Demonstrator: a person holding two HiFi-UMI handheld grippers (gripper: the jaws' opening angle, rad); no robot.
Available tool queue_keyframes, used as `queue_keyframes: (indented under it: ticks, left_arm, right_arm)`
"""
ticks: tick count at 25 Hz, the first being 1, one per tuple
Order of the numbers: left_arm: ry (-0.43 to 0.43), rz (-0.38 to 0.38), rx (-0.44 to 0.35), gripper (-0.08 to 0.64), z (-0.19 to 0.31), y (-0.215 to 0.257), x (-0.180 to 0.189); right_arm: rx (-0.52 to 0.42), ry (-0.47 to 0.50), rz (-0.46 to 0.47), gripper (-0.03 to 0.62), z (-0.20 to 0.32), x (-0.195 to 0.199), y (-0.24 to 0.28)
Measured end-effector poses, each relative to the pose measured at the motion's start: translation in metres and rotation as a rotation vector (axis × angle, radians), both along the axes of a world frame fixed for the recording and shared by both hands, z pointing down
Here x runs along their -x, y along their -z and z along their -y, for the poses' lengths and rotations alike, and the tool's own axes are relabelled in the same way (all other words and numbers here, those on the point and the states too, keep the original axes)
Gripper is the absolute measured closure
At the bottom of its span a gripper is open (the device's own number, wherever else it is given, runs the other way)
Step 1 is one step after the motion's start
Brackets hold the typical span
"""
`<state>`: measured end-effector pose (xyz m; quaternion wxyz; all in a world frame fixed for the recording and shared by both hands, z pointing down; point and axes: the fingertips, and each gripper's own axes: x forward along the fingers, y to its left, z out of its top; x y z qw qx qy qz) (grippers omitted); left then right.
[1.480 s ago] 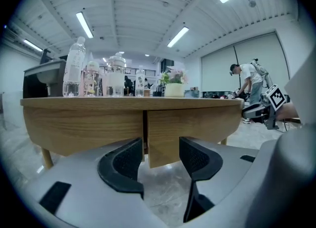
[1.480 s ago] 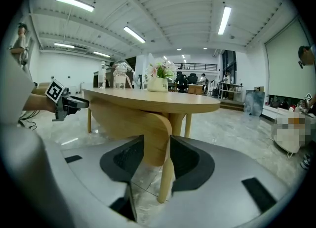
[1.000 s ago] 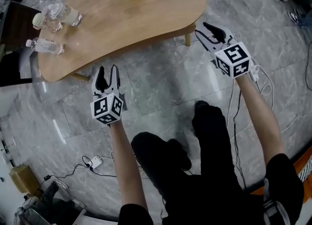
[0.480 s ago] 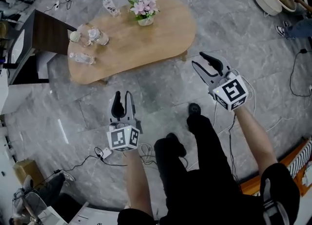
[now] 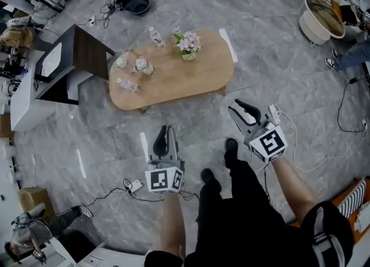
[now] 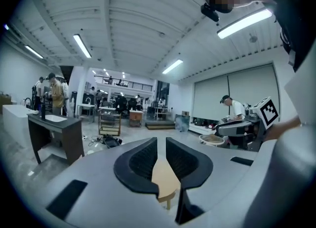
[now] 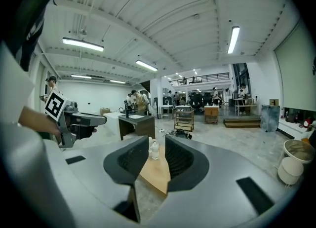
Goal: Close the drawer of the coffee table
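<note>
Far on the left stands a dark desk (image 5: 88, 48). Lower down, a small white plug block (image 5: 134, 185) lies on the grey floor (image 5: 277, 58) with its wire.

Next comes your left gripper (image 5: 166, 128). You hold it over the floor, on your side of the coffee table (image 5: 199, 78) and well apart from it. Its jaws are closing. Only a thin gap shows between them, and nothing is in that gap. Through it, in the left gripper view, you see just a bit of the wooden table top, far off.

The coffee table is in the middle, near the top of the head view. It is long and round at the ends, made of light wood. Some clear bottles (image 5: 139, 65) stand at its left end, and a pot of pink flowers (image 5: 188, 43) stands at the back edge. From up here you cannot make out the drawer.

Your legs (image 5: 243, 202) in dark trousers are below, between the two grippers.

Your right gripper (image 5: 237, 108) is to the right of the table, near its end but not touching it. Its jaws are closing too, but they stand wider than the left ones. Nothing is between them; a bottle and the table top show through the gap from far away.

Far on the right, a big round tub (image 5: 321, 17) sits on the floor.
</note>
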<state>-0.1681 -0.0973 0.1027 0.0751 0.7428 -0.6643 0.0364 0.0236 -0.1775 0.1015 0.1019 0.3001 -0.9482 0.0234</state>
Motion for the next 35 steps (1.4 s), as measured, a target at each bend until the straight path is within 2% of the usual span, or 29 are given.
queue_keyframes:
  ticks: [9, 15, 19, 23, 29, 35]
  left_arm:
    - [-0.030, -0.033, -0.054, 0.542, -0.073, 0.066, -0.012]
    - [-0.018, -0.040, -0.074, 0.546, -0.142, 0.081, 0.004]
    - [-0.032, -0.054, -0.104, 0.546, -0.190, 0.088, 0.015]
    - [-0.067, -0.069, -0.096, 0.546, -0.229, 0.086, 0.015]
    - [-0.158, -0.073, -0.091, 0.546, -0.258, 0.087, 0.006]
    - [-0.194, -0.064, -0.097, 0.548, -0.273, 0.087, -0.012]
  right_arm:
    - [-0.041, 0.001, 0.036, 0.559, -0.071, 0.014, 0.068]
    - [-0.036, -0.007, 0.056, 0.578, -0.134, 0.020, 0.084]
    - [-0.036, -0.002, 0.041, 0.578, -0.185, 0.028, 0.087]
    - [-0.026, -0.010, 0.037, 0.579, -0.233, 0.031, 0.083]
    - [0.003, -0.030, 0.072, 0.578, -0.280, 0.025, 0.085]
    - [-0.013, -0.045, 0.069, 0.578, -0.309, 0.009, 0.082]
